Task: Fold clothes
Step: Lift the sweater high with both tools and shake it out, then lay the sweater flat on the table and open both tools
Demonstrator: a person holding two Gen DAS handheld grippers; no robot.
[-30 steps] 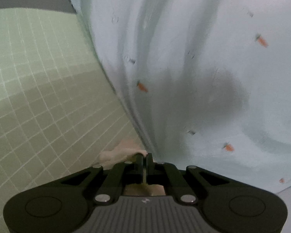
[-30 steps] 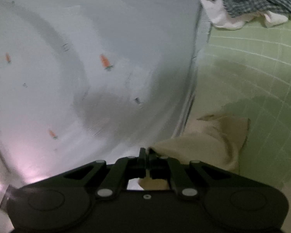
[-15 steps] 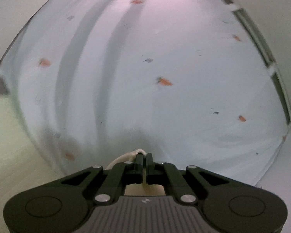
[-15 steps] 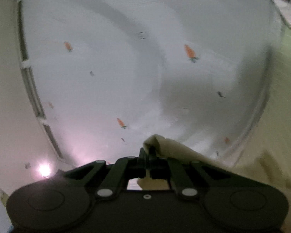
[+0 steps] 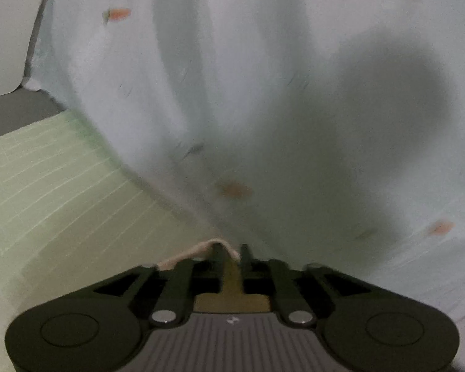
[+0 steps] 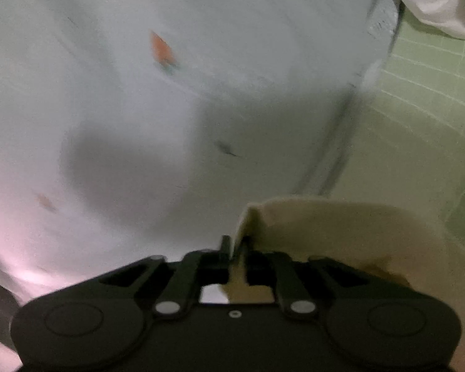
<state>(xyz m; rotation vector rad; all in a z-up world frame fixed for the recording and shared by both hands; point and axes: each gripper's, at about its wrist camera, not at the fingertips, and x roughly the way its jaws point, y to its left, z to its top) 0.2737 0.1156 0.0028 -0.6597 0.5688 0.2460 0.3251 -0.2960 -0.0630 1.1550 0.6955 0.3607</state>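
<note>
My left claw [image 5: 231, 251] is pinched tight on a cream edge of the cloth [image 5: 263, 93], and my right claw [image 6: 235, 243] is pinched tight on another cream edge [image 6: 341, 232] that curls up beside it. The cloth is pale blue with little orange carrots [image 6: 161, 50] on it. It hangs up in front of me like a wall, held between my two claws, and its folds run up and down. Its bottom part reaches down toward the desk [image 5: 46, 179]. It is too blurry to tell which way its long side goes. The desk has a green mat with white squares. A white cloth pile [image 6: 440, 3] sits far off on the mat by my right claw. Behind the desk I see a pale wall [image 5: 6, 40].
</note>
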